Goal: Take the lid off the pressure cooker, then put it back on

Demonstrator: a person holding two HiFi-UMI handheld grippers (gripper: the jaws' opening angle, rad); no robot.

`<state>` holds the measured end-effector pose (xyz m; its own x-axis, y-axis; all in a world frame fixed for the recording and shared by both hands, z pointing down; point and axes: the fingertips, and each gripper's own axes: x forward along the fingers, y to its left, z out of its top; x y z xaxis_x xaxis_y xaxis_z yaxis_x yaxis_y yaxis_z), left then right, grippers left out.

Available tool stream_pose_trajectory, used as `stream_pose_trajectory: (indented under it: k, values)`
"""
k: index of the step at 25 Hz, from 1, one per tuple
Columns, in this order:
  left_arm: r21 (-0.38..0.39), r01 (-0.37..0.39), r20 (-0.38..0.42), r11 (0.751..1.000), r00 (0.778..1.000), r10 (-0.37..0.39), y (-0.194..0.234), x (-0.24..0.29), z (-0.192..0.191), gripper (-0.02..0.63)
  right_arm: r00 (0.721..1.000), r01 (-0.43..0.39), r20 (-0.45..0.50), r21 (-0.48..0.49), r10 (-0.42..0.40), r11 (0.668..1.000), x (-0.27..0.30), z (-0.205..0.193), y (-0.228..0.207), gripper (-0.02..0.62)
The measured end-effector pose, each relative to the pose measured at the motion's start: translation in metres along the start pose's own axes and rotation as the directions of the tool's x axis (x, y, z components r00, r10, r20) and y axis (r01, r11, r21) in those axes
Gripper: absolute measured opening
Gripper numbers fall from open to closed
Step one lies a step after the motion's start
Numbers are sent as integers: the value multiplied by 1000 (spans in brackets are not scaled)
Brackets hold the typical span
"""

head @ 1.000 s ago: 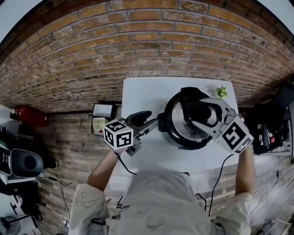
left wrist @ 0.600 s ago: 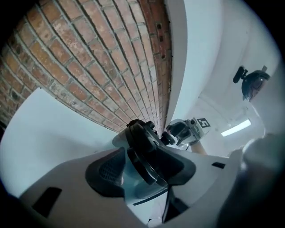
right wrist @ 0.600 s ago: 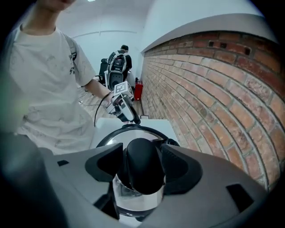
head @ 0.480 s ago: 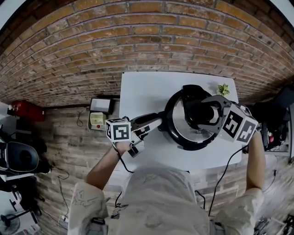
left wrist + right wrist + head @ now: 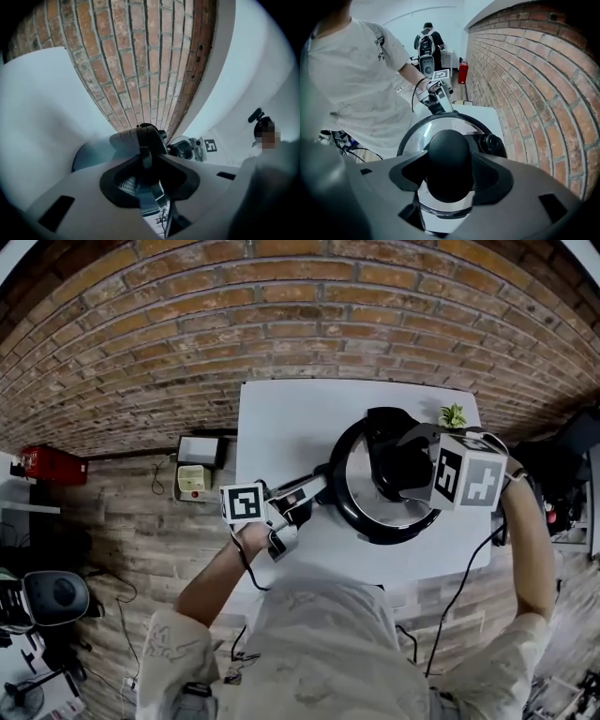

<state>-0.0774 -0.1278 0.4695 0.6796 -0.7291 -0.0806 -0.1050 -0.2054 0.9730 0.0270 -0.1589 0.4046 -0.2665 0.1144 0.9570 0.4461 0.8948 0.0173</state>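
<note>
Starting out: the lid (image 5: 361, 486) still sits on the pressure cooker (image 5: 375, 534), nothing lifted. The right gripper (image 5: 449, 174), jaws just opened wider, straddles the knob (image 5: 449, 152) atop the cooker, unclamped. The left gripper (image 5: 143, 163), jaws just closing, pinches the side handle (image 5: 137, 139).

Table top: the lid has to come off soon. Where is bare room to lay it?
Bare: the far left of the table, between pressure cooker and brick wall, and a narrower strip along the near edge. Crowded: the right half, with the cooker, its handle sticking left, and a small plant at the far corner.
</note>
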Motion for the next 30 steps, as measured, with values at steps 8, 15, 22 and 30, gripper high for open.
stream_pose_trajectory:
  k: [8,15,22,30]
  values:
    - [-55,29,28,998,999,-27,-1,2,1,90,993,-83,-88,5,83,997,9,-3,4,291]
    - [-68,29,38,997,999,-27,-1,1,1,86,994,-85,-74,17,86,996,10,-3,4,293]
    - [-84,40,61,996,998,-35,-2,1,2,81,995,-72,-68,34,74,997,9,-3,2,295]
    - [-98,48,100,994,994,-38,-3,1,2,78,996,-67,-62,65,71,996,8,-1,1,298]
